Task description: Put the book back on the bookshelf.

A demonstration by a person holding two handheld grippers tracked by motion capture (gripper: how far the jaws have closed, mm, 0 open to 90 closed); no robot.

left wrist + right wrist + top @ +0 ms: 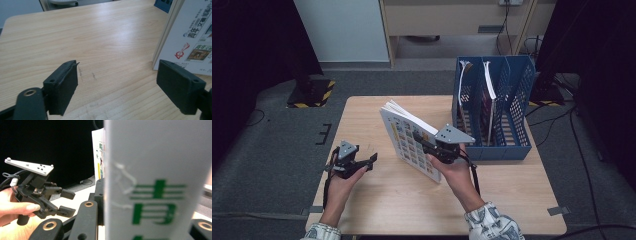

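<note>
light: even overhead, dark edges | glare: sheen on table (117, 32) | blur: near book (155, 177)

The left gripper (371, 161) sits low in the person's left hand (343, 176), pointing across toward the other gripper, its jaws wide apart with nothing between them. The right gripper (424, 142) is raised in the right hand (453, 169), forearm angled inward, jaws clamped. Patterned sleeves cover both forearms behind the grippers.

Place: office-like recording room
Signs: grey carpet (272, 150), wooden table (377, 200), blue file rack (512, 100), trailing floor cables (582, 150), hazard-striped stand base (312, 94)
</note>
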